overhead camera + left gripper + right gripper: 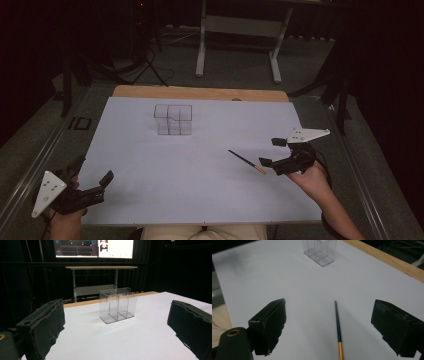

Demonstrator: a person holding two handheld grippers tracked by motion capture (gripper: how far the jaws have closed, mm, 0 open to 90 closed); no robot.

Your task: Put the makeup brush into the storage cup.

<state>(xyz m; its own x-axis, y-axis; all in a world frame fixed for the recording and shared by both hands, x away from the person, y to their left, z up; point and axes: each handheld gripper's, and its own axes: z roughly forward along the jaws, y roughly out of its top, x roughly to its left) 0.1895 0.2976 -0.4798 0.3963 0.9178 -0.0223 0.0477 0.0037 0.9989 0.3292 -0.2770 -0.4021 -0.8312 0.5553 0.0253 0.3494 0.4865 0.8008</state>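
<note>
1. Our right gripper (274,152) sits at about 4 o'clock on the table, held in our right hand (312,177). Its jaws are spread wide and hold nothing.
2. Between those spread jaws, in the right gripper view, lies a thin dark stick with a gold end (338,327), flat on the white sheet. It touches neither jaw. Its gold end points back toward us and its dark tip points away, toward 12 o'clock in that view.
3. In the high view the same stick (247,162) lies just beside the right gripper, at its 9 o'clock, slanted, with the pale end nearest the gripper.
4. Our left gripper (92,176) rests at about 8 o'clock, at the near left edge of the sheet, held in our left hand (65,215). Its jaws also stand wide apart and empty, as the left gripper view shows.
5. A clear plastic organizer (173,119) with several compartments stands upright at about 11 o'clock on the sheet, well apart from both grippers and from the stick. It looks empty.
6. The white sheet (200,190) covers most of the wooden table (200,93), whose bare edge shows along the far side.
7. Beyond the table, in the left gripper view, lit monitors (93,248) hang above a pale desk frame (100,268) in a dark room.
</note>
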